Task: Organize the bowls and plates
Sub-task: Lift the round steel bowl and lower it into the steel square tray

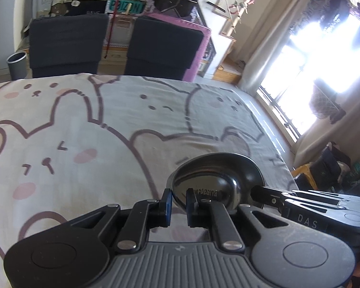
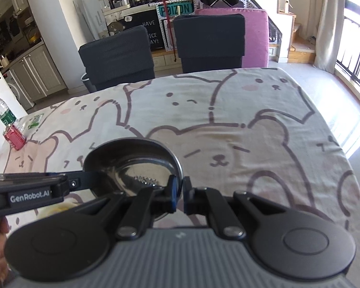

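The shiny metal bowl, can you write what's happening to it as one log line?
item: shiny round steel bowl | left gripper: shut on rim | right gripper: shut on opposite rim | below: bear-print tablecloth

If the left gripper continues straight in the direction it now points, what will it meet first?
The left gripper already clamps the steel bowl, so the bowl leads. Beyond it, the line probably meets the bear-print tablecloth; depth is unclear.

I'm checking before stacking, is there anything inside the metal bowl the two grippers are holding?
The metal bowl looks empty: only its shiny base and a stamped mark show. Fingers of the left gripper and right gripper cover parts of its rim.
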Action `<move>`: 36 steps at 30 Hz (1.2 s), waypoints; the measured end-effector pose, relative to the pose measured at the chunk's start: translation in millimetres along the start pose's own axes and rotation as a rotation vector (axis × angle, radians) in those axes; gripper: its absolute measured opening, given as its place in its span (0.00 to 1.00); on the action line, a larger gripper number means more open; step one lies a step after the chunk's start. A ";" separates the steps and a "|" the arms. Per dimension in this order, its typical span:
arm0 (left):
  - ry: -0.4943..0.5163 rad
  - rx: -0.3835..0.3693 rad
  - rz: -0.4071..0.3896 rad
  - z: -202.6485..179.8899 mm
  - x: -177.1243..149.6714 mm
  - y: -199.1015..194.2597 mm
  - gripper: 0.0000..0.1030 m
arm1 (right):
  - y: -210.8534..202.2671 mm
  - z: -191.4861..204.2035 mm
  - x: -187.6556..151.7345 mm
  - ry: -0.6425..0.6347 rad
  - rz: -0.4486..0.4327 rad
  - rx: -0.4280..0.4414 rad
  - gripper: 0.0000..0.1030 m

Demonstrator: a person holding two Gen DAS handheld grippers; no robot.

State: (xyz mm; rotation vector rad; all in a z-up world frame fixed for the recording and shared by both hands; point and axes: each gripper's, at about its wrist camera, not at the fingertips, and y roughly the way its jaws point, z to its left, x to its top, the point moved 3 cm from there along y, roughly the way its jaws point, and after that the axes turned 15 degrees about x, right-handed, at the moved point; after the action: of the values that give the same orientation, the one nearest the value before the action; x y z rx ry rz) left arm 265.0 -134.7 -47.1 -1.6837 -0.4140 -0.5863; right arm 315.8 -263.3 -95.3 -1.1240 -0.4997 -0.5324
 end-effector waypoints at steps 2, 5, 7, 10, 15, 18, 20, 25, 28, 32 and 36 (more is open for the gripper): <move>0.013 -0.015 0.008 -8.0 -4.3 0.9 0.12 | -6.2 -7.5 -5.7 0.016 0.008 -0.003 0.06; 0.029 -0.041 0.027 -20.0 -11.3 4.2 0.13 | -16.4 -17.5 -15.0 0.028 0.020 -0.016 0.06; 0.041 -0.055 0.041 -27.6 -15.8 7.0 0.13 | -22.7 -23.6 -21.4 0.029 0.028 -0.029 0.06; 0.066 -0.066 0.063 -38.4 -23.6 12.7 0.13 | -28.2 -31.7 -31.2 0.030 0.053 -0.049 0.07; 0.087 -0.078 0.114 -50.8 -37.2 25.2 0.13 | -31.0 -43.5 -48.5 0.014 0.116 -0.085 0.08; 0.112 -0.065 0.130 -56.9 -43.8 30.6 0.13 | -27.2 -47.5 -56.9 -0.010 0.165 -0.096 0.09; 0.118 -0.069 0.144 -60.5 -47.0 33.8 0.13 | -25.0 -50.4 -64.2 -0.025 0.197 -0.097 0.10; 0.158 -0.068 0.155 -70.0 -53.7 38.6 0.13 | -19.6 -57.4 -75.9 -0.040 0.249 -0.115 0.10; 0.176 -0.064 0.168 -73.1 -56.4 43.1 0.13 | -15.0 -59.3 -78.1 -0.049 0.278 -0.124 0.11; 0.194 -0.052 0.179 -76.2 -59.1 48.2 0.13 | -8.5 -61.9 -79.1 -0.063 0.315 -0.125 0.12; 0.204 -0.043 0.186 -76.9 -59.8 52.1 0.13 | -2.0 -60.6 -81.8 -0.081 0.346 -0.128 0.14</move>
State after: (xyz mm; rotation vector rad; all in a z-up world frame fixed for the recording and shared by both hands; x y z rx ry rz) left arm 234.9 -217.1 -114.1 -1.6630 -0.0970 -0.6249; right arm 257.9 -308.5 -165.8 -1.3254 -0.3332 -0.2196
